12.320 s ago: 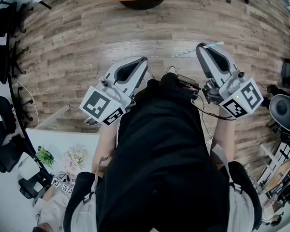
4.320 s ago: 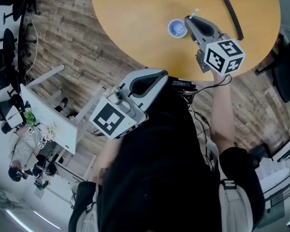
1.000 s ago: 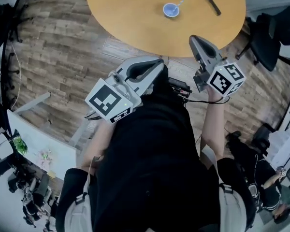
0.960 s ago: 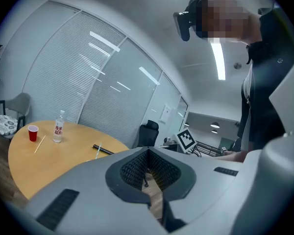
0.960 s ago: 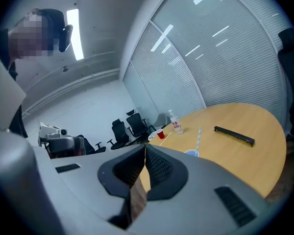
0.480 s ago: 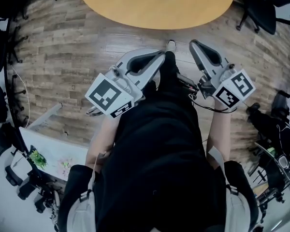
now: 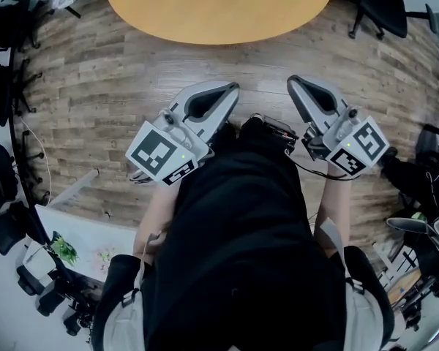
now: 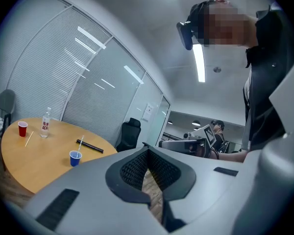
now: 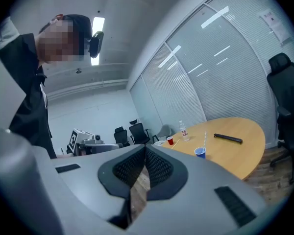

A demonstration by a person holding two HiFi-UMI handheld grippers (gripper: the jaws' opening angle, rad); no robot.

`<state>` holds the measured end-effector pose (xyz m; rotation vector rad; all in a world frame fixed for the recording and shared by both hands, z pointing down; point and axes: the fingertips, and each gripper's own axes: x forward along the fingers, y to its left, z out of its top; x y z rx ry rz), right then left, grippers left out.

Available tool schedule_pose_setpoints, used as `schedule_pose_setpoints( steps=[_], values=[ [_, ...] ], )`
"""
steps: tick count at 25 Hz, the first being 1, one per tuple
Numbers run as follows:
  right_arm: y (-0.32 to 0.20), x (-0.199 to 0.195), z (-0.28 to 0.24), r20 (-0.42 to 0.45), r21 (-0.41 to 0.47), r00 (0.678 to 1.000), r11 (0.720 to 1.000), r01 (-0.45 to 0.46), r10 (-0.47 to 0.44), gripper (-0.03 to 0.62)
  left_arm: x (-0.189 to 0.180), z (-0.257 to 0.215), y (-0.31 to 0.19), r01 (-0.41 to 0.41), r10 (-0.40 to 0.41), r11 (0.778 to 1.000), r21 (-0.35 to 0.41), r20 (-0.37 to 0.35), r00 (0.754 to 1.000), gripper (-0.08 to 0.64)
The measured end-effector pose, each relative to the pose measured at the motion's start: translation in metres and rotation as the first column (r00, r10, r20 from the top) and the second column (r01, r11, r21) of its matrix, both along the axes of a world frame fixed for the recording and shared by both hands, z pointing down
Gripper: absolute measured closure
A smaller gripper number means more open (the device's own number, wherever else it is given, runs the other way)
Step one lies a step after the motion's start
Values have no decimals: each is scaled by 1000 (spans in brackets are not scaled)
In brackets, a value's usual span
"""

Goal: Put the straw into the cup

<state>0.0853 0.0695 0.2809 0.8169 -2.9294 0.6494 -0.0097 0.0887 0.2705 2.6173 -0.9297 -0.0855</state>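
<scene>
The left gripper (image 7: 233, 87) is pinched shut with nothing between its jaws, and so is the right gripper (image 7: 293, 81); both sit by the person's body, well apart from the counter (image 7: 205, 17). The straw (image 8: 81, 142) already stands in the blue cup (image 8: 75, 157), so the job looks finished. What remains is to hold both grippers level and clear of the cup. The head view clips the cup at its top edge and hides the straw. The gripper views show it, plus a red cup (image 8: 22, 129), a bottle (image 8: 45, 124) and a black bar (image 8: 90, 146).
</scene>
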Motion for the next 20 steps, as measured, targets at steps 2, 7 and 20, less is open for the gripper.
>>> schedule_pose_setpoints(
  steps=[2,7,20],
  values=[
    [1,6,-1,-23,23,1000,1000,-2,2,574,2,3,2,7,-7,1000,-14,-6,1000,549],
    [4,20,0,-29,37,999,999,-29,30,574,14,7,4,-11,11,1000,-26,-5,1000,549],
    [17,29,-4,-59,66,995,995,-76,80,575,25,8,14,-55,55,998,-21,6,998,549]
  ],
)
